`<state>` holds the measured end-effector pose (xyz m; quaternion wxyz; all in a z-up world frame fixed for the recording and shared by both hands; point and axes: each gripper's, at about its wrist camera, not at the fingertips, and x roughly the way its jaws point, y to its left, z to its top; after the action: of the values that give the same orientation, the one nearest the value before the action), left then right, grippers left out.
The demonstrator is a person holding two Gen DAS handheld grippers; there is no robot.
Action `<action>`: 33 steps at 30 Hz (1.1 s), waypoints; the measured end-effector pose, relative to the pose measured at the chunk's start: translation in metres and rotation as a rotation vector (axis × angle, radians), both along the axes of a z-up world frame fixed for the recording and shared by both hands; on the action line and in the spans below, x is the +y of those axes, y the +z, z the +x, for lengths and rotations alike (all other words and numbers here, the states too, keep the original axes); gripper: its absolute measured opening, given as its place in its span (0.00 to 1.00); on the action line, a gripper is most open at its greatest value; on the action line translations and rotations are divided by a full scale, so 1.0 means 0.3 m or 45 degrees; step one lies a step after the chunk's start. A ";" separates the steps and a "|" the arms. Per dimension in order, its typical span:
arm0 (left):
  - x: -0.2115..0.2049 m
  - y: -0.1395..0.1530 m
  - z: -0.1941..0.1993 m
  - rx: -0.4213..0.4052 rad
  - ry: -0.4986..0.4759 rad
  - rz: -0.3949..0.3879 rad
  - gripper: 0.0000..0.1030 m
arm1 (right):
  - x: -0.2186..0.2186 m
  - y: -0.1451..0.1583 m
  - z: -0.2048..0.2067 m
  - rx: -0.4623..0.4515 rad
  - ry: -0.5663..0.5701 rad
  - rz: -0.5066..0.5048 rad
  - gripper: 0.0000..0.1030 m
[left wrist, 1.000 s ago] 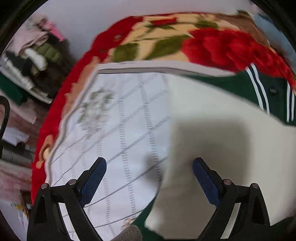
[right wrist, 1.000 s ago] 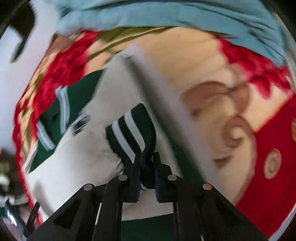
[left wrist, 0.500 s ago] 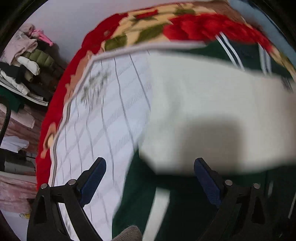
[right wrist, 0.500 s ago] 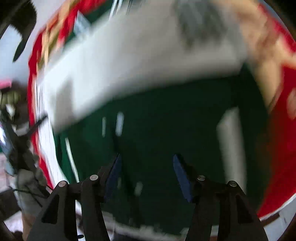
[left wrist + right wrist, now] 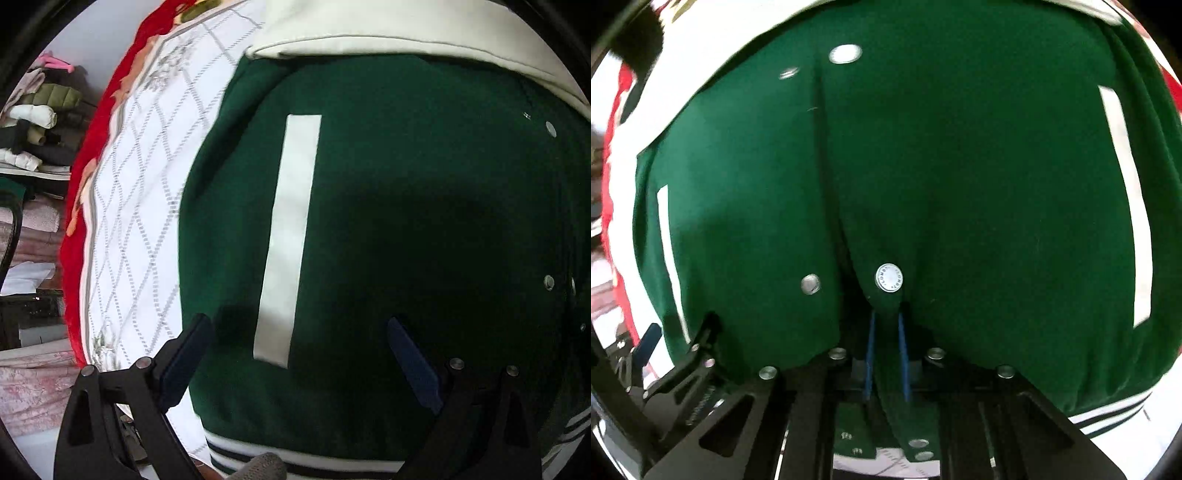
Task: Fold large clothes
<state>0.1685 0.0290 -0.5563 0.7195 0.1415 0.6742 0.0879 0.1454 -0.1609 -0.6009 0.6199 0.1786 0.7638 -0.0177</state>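
the green jacket (image 5: 960,177) is pinched at its snap-button front edge by the right claw (image 5: 886,325) — the left claw (image 5: 299,354) is held wide above the jacket's white-striped front.

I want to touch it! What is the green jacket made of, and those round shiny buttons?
The green jacket looks like soft, matte, felt-like cloth, since it bunches and doesn't shine. The round buttons look like polished metal snaps: silvery, glinting, with stamped lettering.
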 end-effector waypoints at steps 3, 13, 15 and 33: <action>0.062 0.014 0.008 -0.010 0.003 0.020 0.95 | 0.100 0.014 -0.007 0.013 -0.001 0.092 0.12; 0.107 0.153 0.074 -0.128 0.033 0.041 0.95 | 0.168 0.027 -0.001 0.039 -0.011 0.473 0.59; 0.018 0.186 0.104 -0.181 -0.018 0.009 0.95 | -0.008 0.117 -0.039 -0.087 -0.063 0.353 0.60; -0.434 -0.056 0.319 -0.204 -0.281 0.095 0.96 | -0.892 -0.135 -0.285 -0.254 -1.231 0.401 0.18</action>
<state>0.2643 -0.1011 -0.5731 0.7705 0.2340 0.5912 0.0444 0.0600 -0.4284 -0.6415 0.5765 0.6031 0.5245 -0.1699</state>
